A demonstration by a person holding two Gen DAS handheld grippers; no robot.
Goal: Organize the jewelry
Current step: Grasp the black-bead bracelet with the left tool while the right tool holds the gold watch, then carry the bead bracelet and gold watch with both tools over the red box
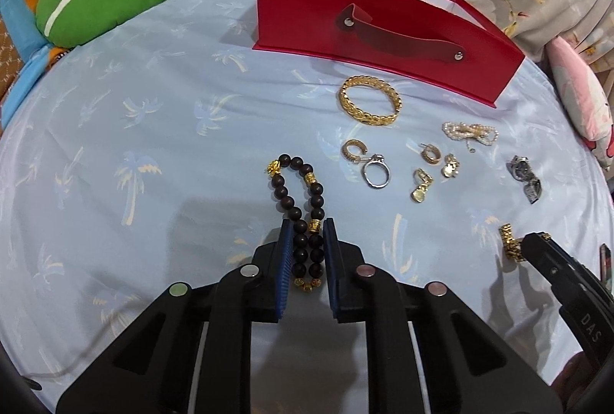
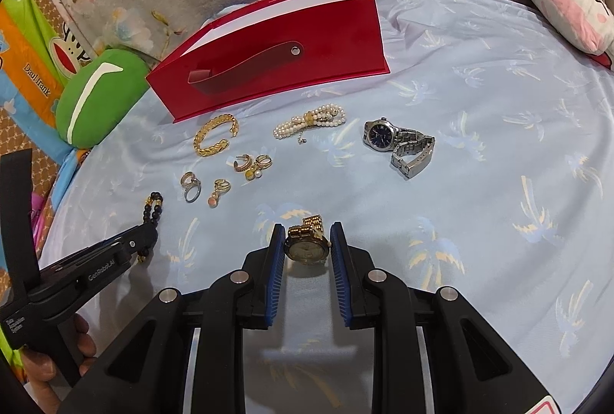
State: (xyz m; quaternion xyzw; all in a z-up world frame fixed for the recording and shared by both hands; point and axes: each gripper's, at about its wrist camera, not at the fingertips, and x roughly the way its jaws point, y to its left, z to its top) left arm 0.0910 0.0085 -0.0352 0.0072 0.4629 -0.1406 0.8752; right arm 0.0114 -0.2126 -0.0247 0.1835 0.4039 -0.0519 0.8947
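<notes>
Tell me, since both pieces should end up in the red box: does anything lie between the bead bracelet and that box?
Nothing blocks it. The bead bracelet sits in the left gripper; bare sheet runs up to the red box. The gold bangle and the rings lie to its right.

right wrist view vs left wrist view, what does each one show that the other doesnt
Only the right wrist view shows the gold watch's dial between the right gripper pads, and the silver watch's blue face. Only the left wrist view shows the left gripper pads closed on the dark bead bracelet; there the gold watch shows just its band. Both share the red box, gold bangle, pearl strand, rings and earrings.
</notes>
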